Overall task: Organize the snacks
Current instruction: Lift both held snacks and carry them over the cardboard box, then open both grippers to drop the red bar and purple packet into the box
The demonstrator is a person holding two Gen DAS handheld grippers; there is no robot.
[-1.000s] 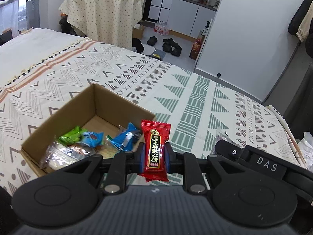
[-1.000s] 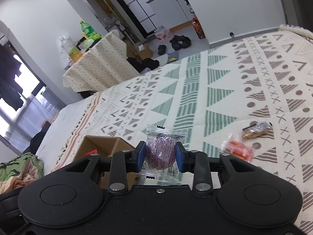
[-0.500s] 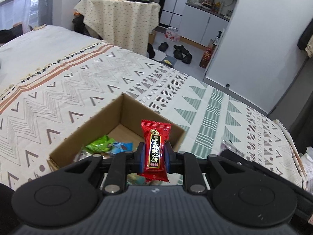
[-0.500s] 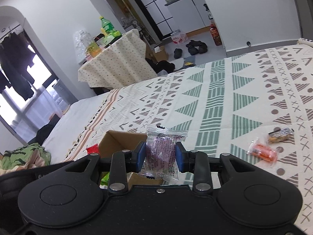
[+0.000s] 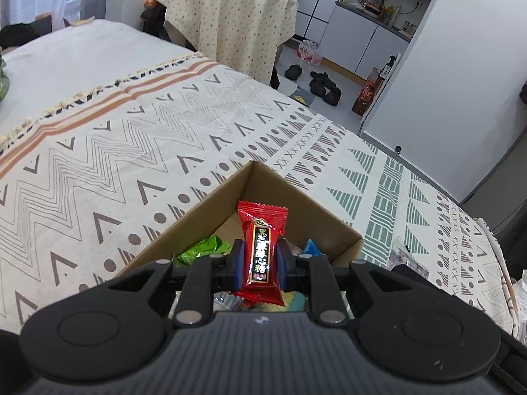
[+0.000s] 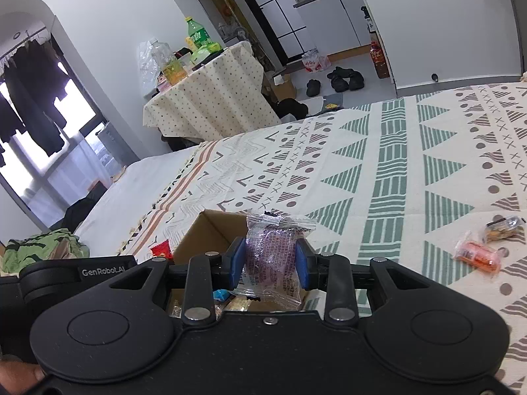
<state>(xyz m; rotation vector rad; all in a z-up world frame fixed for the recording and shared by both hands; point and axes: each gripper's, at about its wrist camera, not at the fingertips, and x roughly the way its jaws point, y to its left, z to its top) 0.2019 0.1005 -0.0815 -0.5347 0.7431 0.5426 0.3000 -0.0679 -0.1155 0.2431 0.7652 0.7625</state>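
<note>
Two light, crinkly packets; left tongs point(image 5: 257, 261) clamp the red candy point(image 5: 262, 254) mid-body; right tongs point(image 6: 269, 260) pinch the clear-wrapped purple snack point(image 6: 270, 257); gentle grip suffices.

Daylight from a window point(image 6: 49, 125), blown out to white glare, fills the room evenly and leaves only soft shadows on the patterned bed cover point(image 5: 131, 151). Fisheye lenses bend walls and dark corners; both views stay sharp.

A bed point(image 6: 411, 151) is covered by a patterned blanket point(image 5: 138, 151). On it are set an open cardboard box point(image 5: 210, 204) and two wrapped snacks point(image 6: 477, 255).
</note>
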